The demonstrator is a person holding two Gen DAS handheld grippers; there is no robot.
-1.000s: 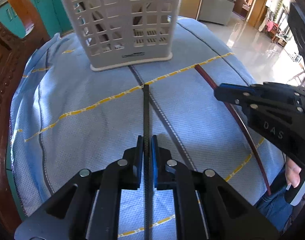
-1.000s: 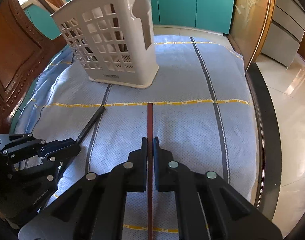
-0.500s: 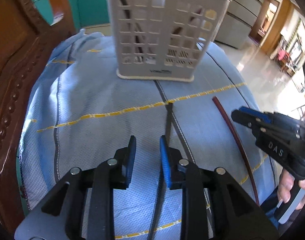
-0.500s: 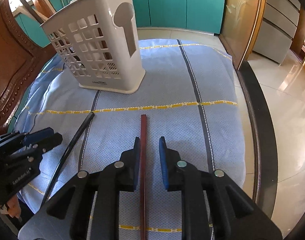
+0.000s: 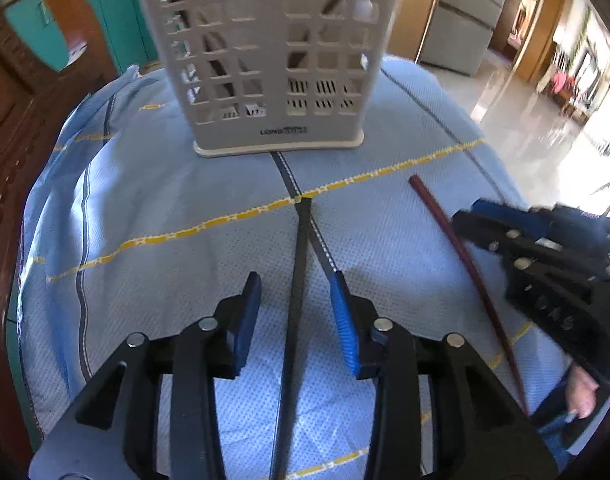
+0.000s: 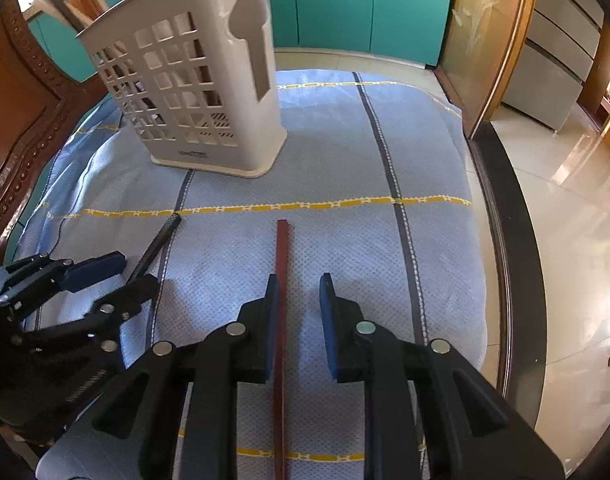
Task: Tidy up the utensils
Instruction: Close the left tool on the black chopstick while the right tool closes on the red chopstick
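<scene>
Left gripper [image 5: 296, 312] jaws spread, black chopstick [image 5: 295, 280] lying loose between them on the blue tablecloth [image 5: 165, 200], not gripped. Right gripper [image 6: 299, 312] also spread; dark red chopstick [image 6: 282, 264] lies flat just beside its left pad. White utensil basket [image 6: 193, 92] upright toward the table's far edge, more sticks inside.

pale blue cloth [image 6: 325, 152] (yellow and grey stripes), cream basket [image 6: 209, 92], black chopstick [image 5: 295, 280], dark red chopstick [image 6: 282, 280].
</scene>
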